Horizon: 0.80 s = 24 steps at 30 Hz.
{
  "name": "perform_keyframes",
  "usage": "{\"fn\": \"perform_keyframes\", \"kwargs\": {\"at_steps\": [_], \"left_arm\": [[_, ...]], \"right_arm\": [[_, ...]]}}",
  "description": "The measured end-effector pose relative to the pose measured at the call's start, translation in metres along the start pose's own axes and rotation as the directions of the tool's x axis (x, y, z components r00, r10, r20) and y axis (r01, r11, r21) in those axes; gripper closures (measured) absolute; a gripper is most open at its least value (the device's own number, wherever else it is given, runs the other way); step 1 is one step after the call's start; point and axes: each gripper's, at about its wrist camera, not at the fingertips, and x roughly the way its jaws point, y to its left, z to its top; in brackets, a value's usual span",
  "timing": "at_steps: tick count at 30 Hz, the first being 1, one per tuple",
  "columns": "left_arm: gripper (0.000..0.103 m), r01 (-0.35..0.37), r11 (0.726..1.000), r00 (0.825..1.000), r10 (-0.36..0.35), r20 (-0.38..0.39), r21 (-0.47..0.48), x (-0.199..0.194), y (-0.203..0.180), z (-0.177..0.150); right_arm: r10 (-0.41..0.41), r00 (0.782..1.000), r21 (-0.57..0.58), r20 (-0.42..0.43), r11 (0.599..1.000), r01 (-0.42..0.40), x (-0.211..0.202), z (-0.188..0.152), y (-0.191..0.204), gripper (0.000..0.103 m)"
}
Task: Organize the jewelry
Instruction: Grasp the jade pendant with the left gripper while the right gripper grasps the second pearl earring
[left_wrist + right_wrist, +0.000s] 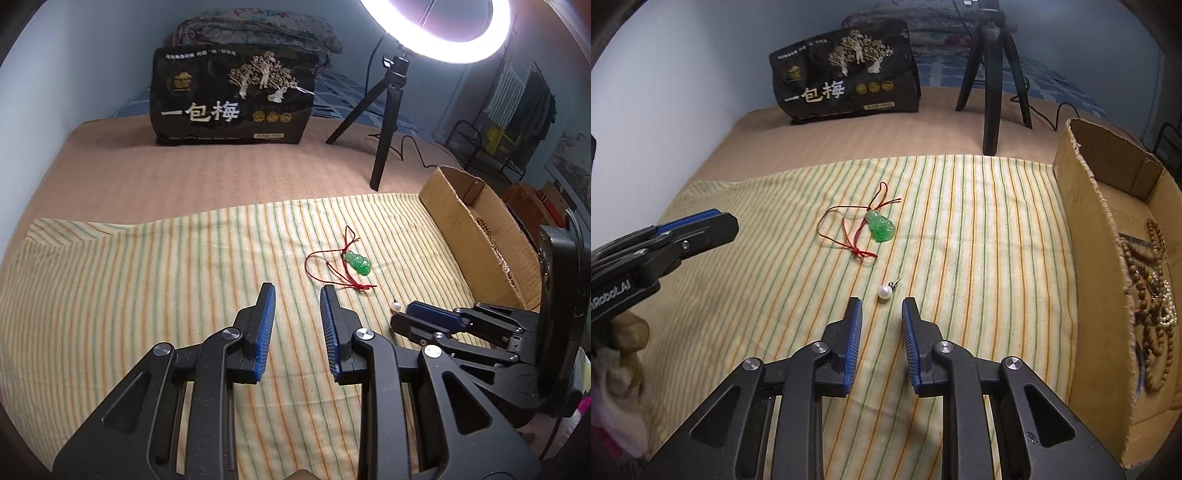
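1. The right gripper (pixel 878 301) is hovering with its jaws narrowed but empty; the pearl earring (pixel 884 288) is lying on the striped cloth (pixel 979 240) just beyond its tips. Being round, it is likely to roll or squirt away if pinched off-centre.
2. The left gripper (pixel 297 288) is likewise gaping slightly, holding nothing.
3. Farther off, the jade pendant (pixel 882 225) is trailing a red cord (pixel 846 229) that risks snagging.
4. The cardboard box (pixel 1082 206) is sitting at right, beads inside.

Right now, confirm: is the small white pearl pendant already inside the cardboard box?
No, the small white pearl pendant lies on the striped cloth, just ahead of the right gripper, outside the cardboard box.
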Motion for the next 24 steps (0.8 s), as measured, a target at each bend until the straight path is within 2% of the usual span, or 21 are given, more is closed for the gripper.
{"fn": "perform_keyframes", "kwargs": {"at_steps": [3,10,19,24], "left_arm": [[0.079,0.012,1.000,1.000,-0.012,-0.009,0.006,0.009,-0.003,0.000],[0.079,0.035,0.999,0.999,-0.034,-0.024,0.020,0.025,-0.012,0.002],[0.079,0.080,0.997,0.995,-0.081,-0.064,-0.019,0.051,-0.023,0.010],[0.079,0.112,0.991,0.990,-0.118,-0.080,-0.074,0.066,-0.024,0.017]], "right_arm": [[-0.004,1.000,0.001,-0.002,1.000,0.004,0.006,0.002,0.001,0.086],[-0.023,1.000,0.001,0.006,1.000,0.023,0.013,0.005,-0.003,0.096],[-0.105,0.994,0.024,0.043,0.994,0.104,0.014,0.003,-0.012,0.096],[-0.096,0.994,0.053,0.055,0.994,0.093,0.012,0.000,-0.018,0.096]]}}
